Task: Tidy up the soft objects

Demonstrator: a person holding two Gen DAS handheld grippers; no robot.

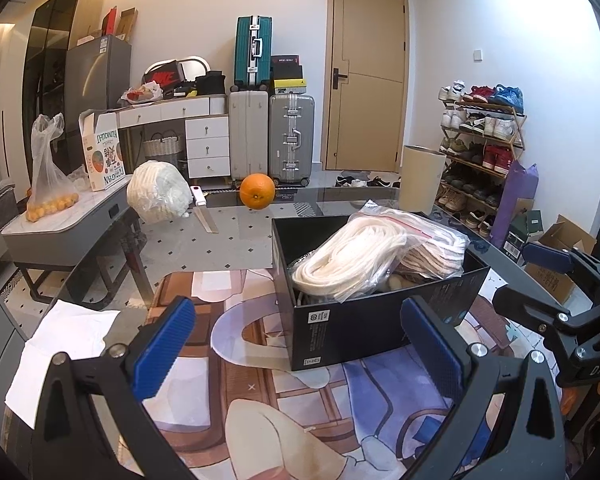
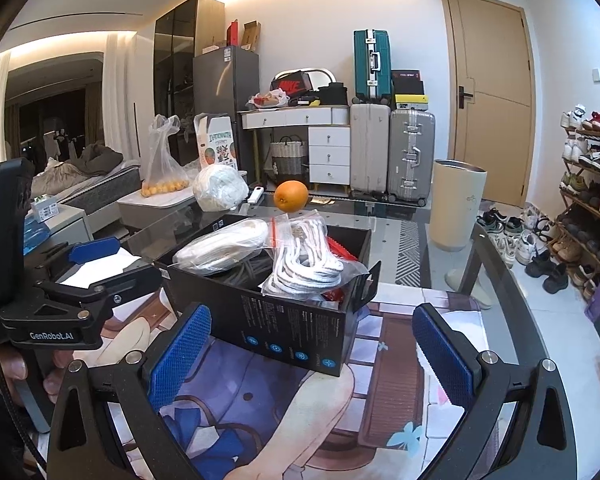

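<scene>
A black cardboard box [image 1: 352, 320] [image 2: 292, 328] stands on the printed mat on the glass table. Clear zip bags of white rope [image 1: 364, 256] [image 2: 308, 260] and a second white bundle [image 2: 220, 248] lie piled in it. Another white rope bundle in plastic [image 1: 158, 192] [image 2: 220, 188] rests farther back on the glass. My left gripper [image 1: 300, 344] is open, its blue pads just in front of the box. My right gripper [image 2: 316, 352] is also open near the box's near corner. Each gripper shows at the edge of the other's view.
An orange [image 1: 257, 191] [image 2: 291, 196] sits on the glass behind the box, by a cream cylindrical bin [image 1: 420, 184] [image 2: 456, 204]. White paper [image 1: 64, 352] lies at the left of the mat. A side table carries a bag of small oranges [image 1: 48, 196]. Suitcases and a shoe rack [image 1: 484, 148] stand behind.
</scene>
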